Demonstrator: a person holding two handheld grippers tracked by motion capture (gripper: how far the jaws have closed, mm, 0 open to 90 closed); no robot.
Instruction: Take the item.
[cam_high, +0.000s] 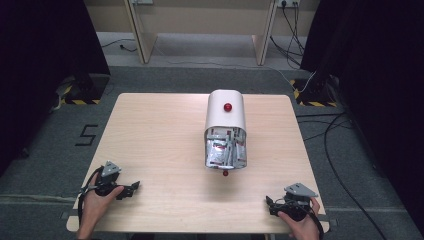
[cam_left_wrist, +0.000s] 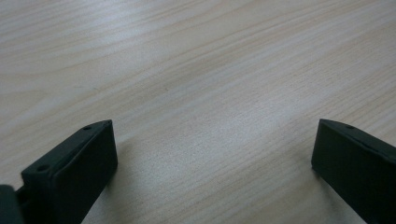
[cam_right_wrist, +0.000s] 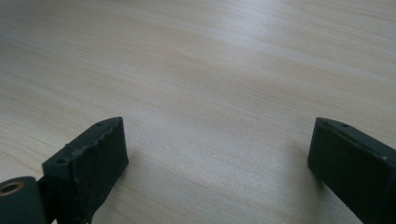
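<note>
A white rounded container (cam_high: 225, 117) lies on its side in the middle of the wooden table (cam_high: 150, 140), a red knob (cam_high: 228, 106) on top. Its open end faces me and holds several red-and-white sachets (cam_high: 225, 148). A small red ball (cam_high: 225, 173) sits on the table just in front of that opening. My left gripper (cam_high: 131, 188) rests near the front left corner, open, jaws wide over bare wood (cam_left_wrist: 210, 140). My right gripper (cam_high: 270, 204) rests near the front right corner, also open over bare wood (cam_right_wrist: 215, 135).
Beyond the table stand a light wooden desk frame (cam_high: 200, 30) and dark curtains (cam_high: 45, 55) on both sides. Cables (cam_high: 325, 135) trail over the grey carpet at the right. A black mark (cam_high: 87, 134) lies on the floor left of the table.
</note>
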